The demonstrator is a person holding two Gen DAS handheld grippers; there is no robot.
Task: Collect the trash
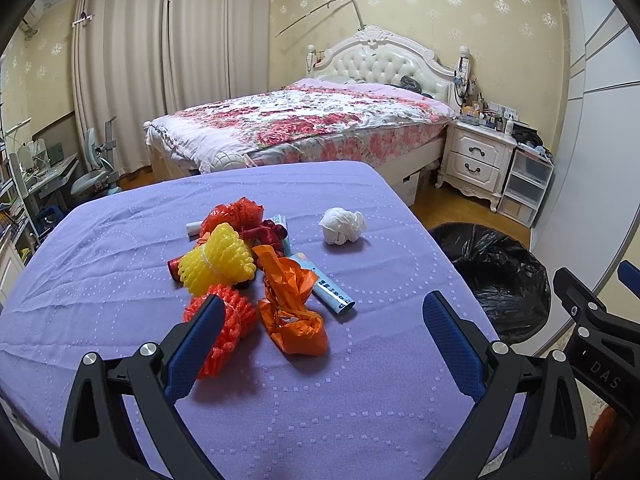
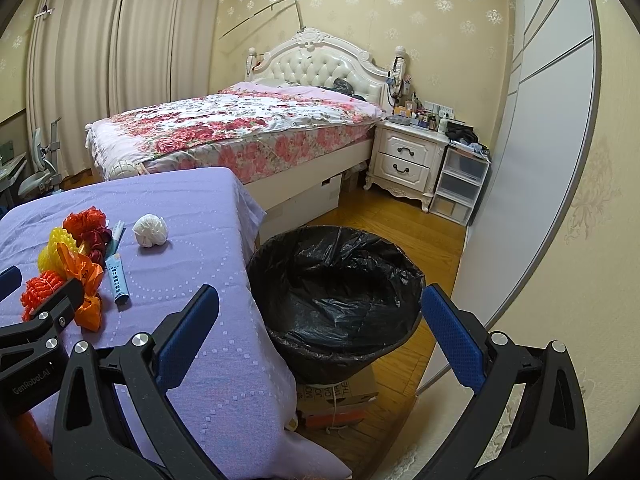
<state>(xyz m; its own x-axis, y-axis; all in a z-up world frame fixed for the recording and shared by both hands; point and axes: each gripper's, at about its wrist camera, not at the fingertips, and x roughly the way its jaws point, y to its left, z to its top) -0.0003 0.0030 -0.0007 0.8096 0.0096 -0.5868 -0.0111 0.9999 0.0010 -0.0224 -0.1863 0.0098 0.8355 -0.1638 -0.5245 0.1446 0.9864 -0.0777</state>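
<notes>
A pile of trash lies on the purple-covered table [image 1: 120, 248]: a yellow foam net [image 1: 216, 264], red foam nets [image 1: 228, 324], an orange plastic bag [image 1: 290, 308], a light blue tube [image 1: 328, 286] and a white crumpled tissue [image 1: 342, 225]. My left gripper [image 1: 324, 328] is open and empty just above the table, near the orange bag. My right gripper [image 2: 320, 322] is open and empty, over the table's right edge and the black-lined bin [image 2: 336, 300]. The pile also shows in the right wrist view [image 2: 72, 264], with the tissue [image 2: 150, 230] apart from it.
The bin [image 1: 496, 276] stands on a cardboard box [image 2: 340, 396] on the wood floor right of the table. A flowered bed [image 1: 304, 120], a white nightstand [image 1: 476, 156] and plastic drawers [image 1: 524, 184] stand behind. A wardrobe [image 2: 540, 140] is at the right.
</notes>
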